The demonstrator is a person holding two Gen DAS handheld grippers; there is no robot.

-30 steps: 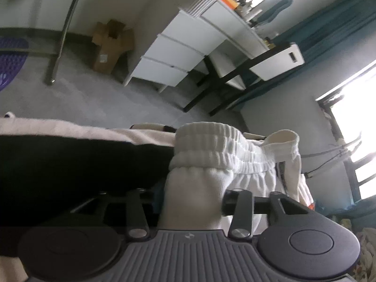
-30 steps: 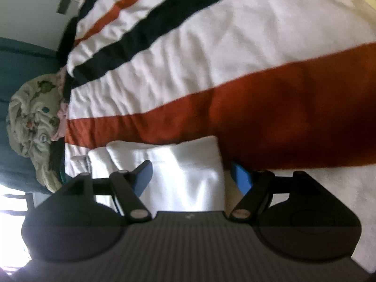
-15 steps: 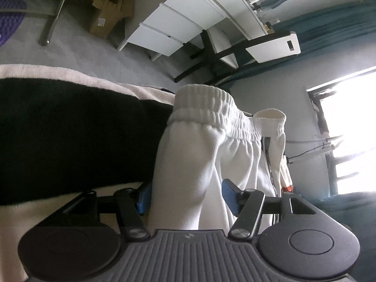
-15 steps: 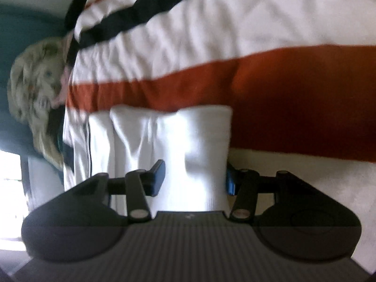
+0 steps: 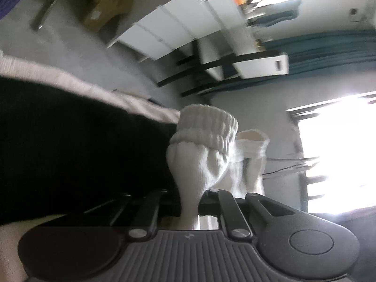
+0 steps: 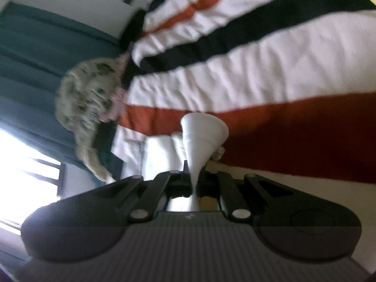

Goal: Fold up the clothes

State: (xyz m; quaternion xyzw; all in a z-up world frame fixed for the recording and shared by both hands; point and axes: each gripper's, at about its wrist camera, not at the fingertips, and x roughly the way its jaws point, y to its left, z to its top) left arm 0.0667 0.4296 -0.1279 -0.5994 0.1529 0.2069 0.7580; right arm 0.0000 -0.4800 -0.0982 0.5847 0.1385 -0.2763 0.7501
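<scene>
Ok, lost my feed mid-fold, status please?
Left gripper shut on white shorts at waistband. Right gripper shut on the hem end. Shorts over striped blanket. Nothing in the way.

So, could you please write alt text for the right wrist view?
The right gripper is shut on bunched white fabric shorts, above a bed blanket with white, black and rust-red stripes. Teal curtains hang behind.

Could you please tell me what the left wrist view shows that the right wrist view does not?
Only the left wrist view shows the white drawer unit, the cardboard box on the grey floor, and the garment's ribbed waistband gathered in the left gripper.

Only the right wrist view shows the striped blanket and a floral bundle.

Both show the white shorts pinched in closed jaws, the right gripper included, plus teal curtains and a bright window.
</scene>
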